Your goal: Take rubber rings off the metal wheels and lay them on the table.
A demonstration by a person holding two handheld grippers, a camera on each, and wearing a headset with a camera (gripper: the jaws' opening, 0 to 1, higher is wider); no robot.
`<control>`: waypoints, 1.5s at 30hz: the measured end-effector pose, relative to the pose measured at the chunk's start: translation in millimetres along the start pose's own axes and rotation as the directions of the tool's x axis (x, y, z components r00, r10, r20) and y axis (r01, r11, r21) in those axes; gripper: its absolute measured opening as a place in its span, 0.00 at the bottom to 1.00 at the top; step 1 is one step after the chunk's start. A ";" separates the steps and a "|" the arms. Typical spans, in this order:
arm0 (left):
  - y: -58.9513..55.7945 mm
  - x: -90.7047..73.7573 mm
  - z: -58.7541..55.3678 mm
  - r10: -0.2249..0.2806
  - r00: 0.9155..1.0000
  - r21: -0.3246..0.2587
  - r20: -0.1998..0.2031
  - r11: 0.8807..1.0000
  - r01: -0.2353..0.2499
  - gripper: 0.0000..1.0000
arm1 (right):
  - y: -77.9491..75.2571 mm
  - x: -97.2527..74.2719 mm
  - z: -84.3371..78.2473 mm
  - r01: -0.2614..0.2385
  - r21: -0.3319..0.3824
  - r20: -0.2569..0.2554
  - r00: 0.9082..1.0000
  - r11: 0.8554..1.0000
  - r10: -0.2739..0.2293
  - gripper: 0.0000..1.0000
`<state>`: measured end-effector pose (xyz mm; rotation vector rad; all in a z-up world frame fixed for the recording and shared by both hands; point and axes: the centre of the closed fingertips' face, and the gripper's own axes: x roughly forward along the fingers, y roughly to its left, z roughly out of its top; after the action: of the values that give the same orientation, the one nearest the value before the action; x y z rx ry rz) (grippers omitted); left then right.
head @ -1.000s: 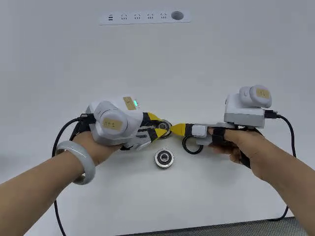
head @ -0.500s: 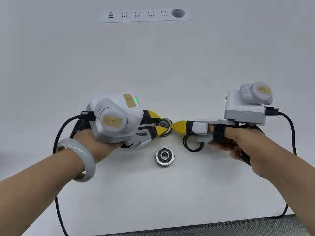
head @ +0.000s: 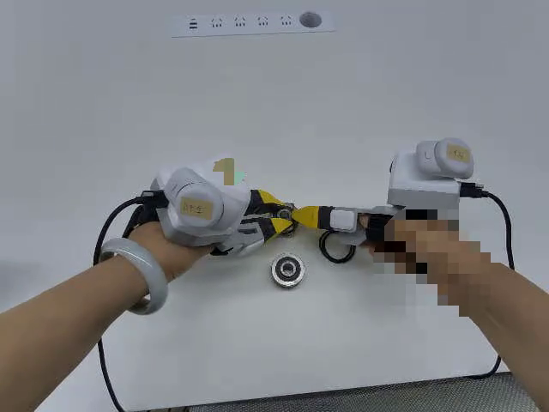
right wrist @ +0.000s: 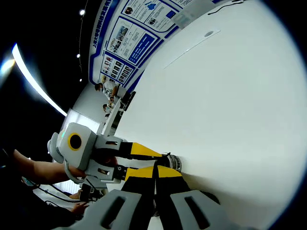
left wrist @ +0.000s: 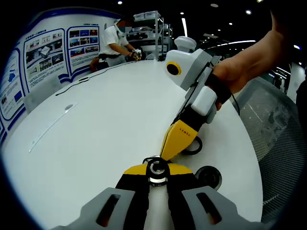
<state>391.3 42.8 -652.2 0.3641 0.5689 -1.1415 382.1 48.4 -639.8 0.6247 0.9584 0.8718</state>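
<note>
My left gripper point(head: 280, 223) is shut on a small metal wheel point(left wrist: 157, 171), held just above the white table point(head: 360, 112). From the right, my right gripper point(head: 305, 217) meets that wheel point(right wrist: 174, 163) with its yellow jaws shut, pinching the thin black rubber ring point(left wrist: 149, 158) at the wheel's rim. The two grippers are tip to tip. A loose rubber ring point(head: 335, 250) lies on the table under the right gripper. A second metal wheel point(head: 287, 271), still wearing its black ring, lies flat just in front of the grippers.
A white power strip point(head: 249, 24) lies at the far edge of the table. Black cables point(head: 103, 245) trail from both grippers toward the near edge. A person point(left wrist: 113, 40) stands far off at another bench.
My right gripper has edged left, closing the small gap to the wheel held by the left gripper. The left gripper, loose ring and second wheel stay put.
</note>
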 end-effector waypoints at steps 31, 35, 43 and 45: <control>-0.2 -10.4 5.9 0.010 0.999 0.023 0.046 1.000 -0.011 0.27 | -11.4 -3.5 0.7 0.054 0.033 0.004 0.998 0.998 -0.055 0.02; 1.2 -14.7 2.8 0.017 0.999 0.019 0.043 1.000 -0.018 0.32 | -9.3 -3.9 0.7 0.051 0.034 0.006 0.999 0.998 -0.051 0.02; 8.4 -29.9 -12.4 0.056 0.998 -0.008 0.033 0.998 -0.056 0.41 | -1.8 -5.2 0.5 0.035 0.030 0.010 0.999 0.999 -0.036 0.02; 8.4 -33.0 -14.8 0.062 0.998 -0.016 0.031 0.998 -0.062 0.44 | 0.0 -5.7 0.6 0.032 0.030 0.012 0.999 0.999 -0.033 0.02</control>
<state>385.7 78.7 -644.6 0.3486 0.5350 -1.0810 381.0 43.5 -637.1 0.6376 0.9686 0.8253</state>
